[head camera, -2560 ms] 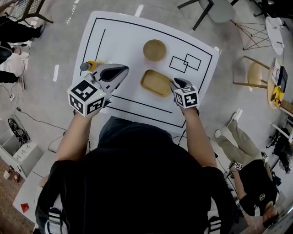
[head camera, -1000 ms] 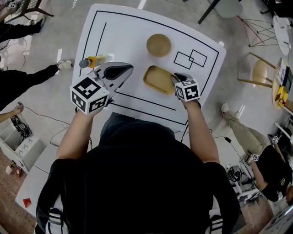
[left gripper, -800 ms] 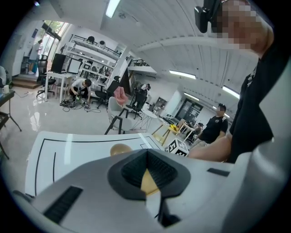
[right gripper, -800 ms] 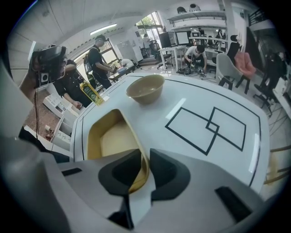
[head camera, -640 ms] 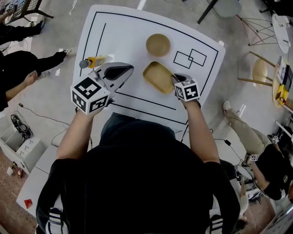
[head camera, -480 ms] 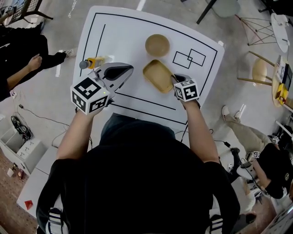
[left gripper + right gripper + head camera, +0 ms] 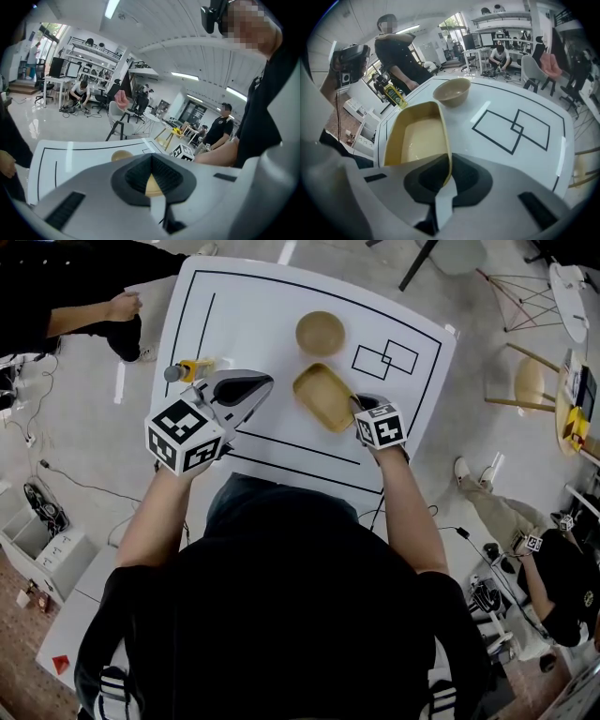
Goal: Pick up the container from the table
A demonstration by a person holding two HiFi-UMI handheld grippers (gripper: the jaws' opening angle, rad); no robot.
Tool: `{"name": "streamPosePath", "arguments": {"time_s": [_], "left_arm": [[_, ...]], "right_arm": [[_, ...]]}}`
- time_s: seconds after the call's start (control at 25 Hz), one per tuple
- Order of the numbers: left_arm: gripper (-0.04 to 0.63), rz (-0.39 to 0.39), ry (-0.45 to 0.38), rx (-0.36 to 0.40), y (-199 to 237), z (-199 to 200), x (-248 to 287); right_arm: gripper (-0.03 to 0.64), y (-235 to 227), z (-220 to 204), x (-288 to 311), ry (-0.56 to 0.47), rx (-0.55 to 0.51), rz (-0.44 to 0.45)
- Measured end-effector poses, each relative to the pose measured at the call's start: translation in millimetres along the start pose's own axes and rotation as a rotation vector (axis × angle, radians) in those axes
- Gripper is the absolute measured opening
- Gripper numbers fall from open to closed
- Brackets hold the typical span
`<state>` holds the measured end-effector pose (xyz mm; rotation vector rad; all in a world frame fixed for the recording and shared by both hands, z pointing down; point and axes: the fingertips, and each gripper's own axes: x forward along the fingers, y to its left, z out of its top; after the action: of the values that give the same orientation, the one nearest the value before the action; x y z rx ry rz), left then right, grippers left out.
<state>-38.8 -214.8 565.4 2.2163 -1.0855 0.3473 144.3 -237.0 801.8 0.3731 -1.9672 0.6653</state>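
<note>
The tan rectangular container [image 7: 322,396] lies in the middle of the white table [image 7: 253,306]. My right gripper [image 7: 357,406] is at its near right corner. In the right gripper view the container's [image 7: 417,136] thin side wall stands between the pads of that gripper [image 7: 448,165]; the jaws have just been closing and now pinch the wall. My left gripper [image 7: 261,382] hovers left of the container with nothing in it. In the left gripper view its tips [image 7: 151,157] meet, with a bit of the container [image 7: 153,185] showing behind them.
A round tan bowl [image 7: 320,333] stands just beyond the container. A yellow bottle [image 7: 187,371] lies near the table's left edge. Black overlapping rectangles [image 7: 382,360] are drawn at the right. A person in black [image 7: 75,296] stands at the table's far left corner; chairs surround the table.
A person in black has walked up to the table's far left side. My right gripper stays at the container's corner; the container's far end has swung slightly left. The left gripper has barely moved.
</note>
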Motion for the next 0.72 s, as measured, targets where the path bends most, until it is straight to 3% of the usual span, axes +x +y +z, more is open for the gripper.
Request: {"name": "streamPosePath", "arguments": {"time_s": [0.72], "left_arm": [[0.008, -0.01, -0.027, 0.05, -14.4, 11.9, -16.6]], "right_arm": [[0.017, 9.9, 3.2, -21.1, -0.018, -0.012, -0.029]]}}
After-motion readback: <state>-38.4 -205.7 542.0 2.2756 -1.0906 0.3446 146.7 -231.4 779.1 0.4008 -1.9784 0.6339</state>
